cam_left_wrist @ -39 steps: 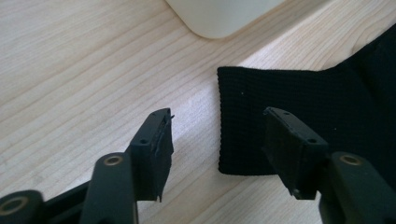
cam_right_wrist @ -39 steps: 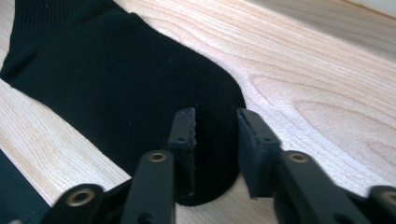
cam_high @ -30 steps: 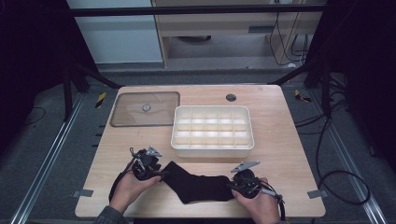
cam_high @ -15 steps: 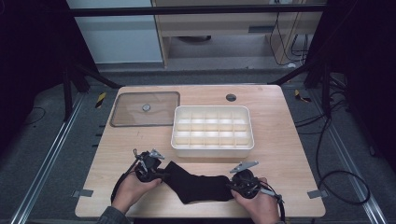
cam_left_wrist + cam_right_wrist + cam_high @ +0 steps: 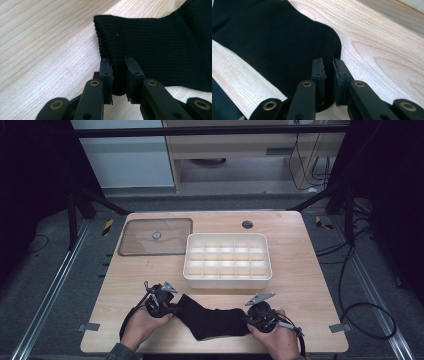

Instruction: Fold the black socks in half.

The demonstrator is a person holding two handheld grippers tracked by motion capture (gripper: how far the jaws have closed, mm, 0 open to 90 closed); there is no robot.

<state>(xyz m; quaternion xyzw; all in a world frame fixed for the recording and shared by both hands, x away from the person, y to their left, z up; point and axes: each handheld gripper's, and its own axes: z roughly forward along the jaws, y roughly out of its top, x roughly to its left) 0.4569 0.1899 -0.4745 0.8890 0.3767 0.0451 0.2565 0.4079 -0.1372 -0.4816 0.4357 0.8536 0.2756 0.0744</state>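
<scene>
now the left tool (image 5: 170, 306) has just been closing, and its jaws are seen pinched on the ribbed cuff edge of the sock (image 5: 212, 321), a fold of black knit caught between the pads (image 5: 106, 72). a second ago that cuff was only being approached in the high view; a grip is now had there. the right tool (image 5: 252, 319) is clamped too, nearly shut, with the toe end of the sock squeezed between its pads (image 5: 319, 71). so both ends are held, and the sock is judged ready to be lifted, stretched or folded.

the sock is laid flat on the near part of the table (image 5: 310, 285), spread between the two hands, cuff towards the left hand (image 5: 142, 325) and toe towards the right hand (image 5: 275, 337). it is not yet raised; the knit is pressed on the wood in both gripper views.

just behind it, the white tray (image 5: 227, 279) with its grid of compartments is set, near the sock but apart from it. further back on the left a clear lid (image 5: 135, 245) is lying flat. a dark round hole (image 5: 247, 224) is seen near the far edge. nothing is lying between sock and tray, so little is judged to be in the way; only the tray's near wall would have to be cleared.
</scene>
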